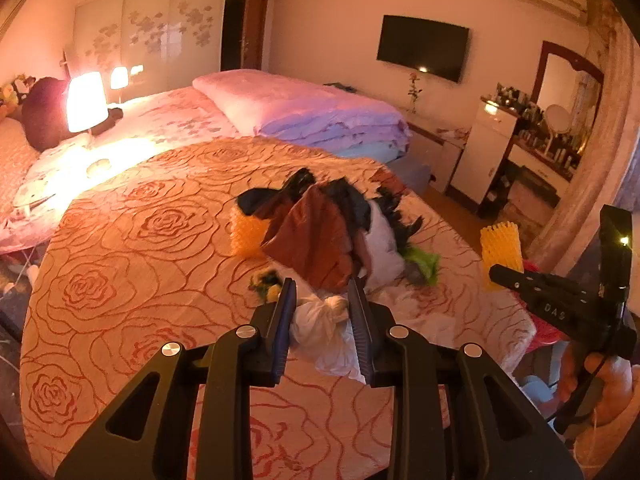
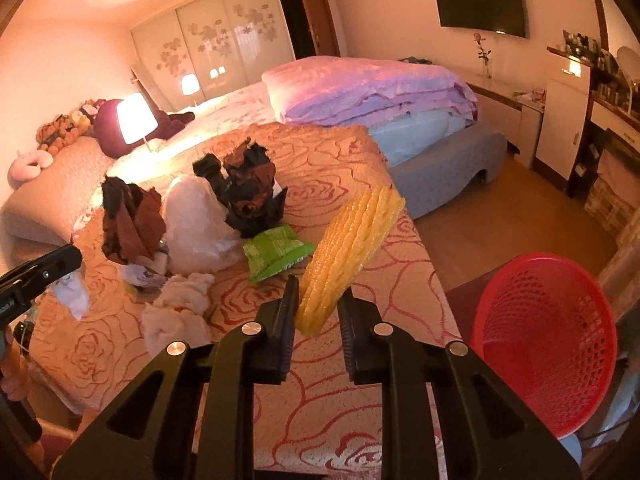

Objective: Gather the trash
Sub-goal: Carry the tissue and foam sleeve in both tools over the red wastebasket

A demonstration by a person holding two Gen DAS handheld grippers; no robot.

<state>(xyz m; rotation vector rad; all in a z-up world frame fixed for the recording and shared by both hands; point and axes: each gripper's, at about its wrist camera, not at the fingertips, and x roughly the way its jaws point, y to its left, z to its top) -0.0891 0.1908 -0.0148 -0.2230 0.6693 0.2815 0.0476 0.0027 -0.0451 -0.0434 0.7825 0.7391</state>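
my right hand-held gripper (image 2: 318,300) is clamped on the yellow foam net (image 2: 350,248), lifted above the bed (image 2: 360,400) beside the red basket (image 2: 552,344). my left hand-held gripper (image 1: 322,300) is pinching a crumpled white tissue (image 1: 320,320); more trash (image 2: 192,220) lies on the bed.

Yellow foam netting (image 2: 352,252) looks ribbed, the red plastic basket (image 2: 548,344) perforated, the rose-patterned bedspread (image 2: 344,392) soft cloth.
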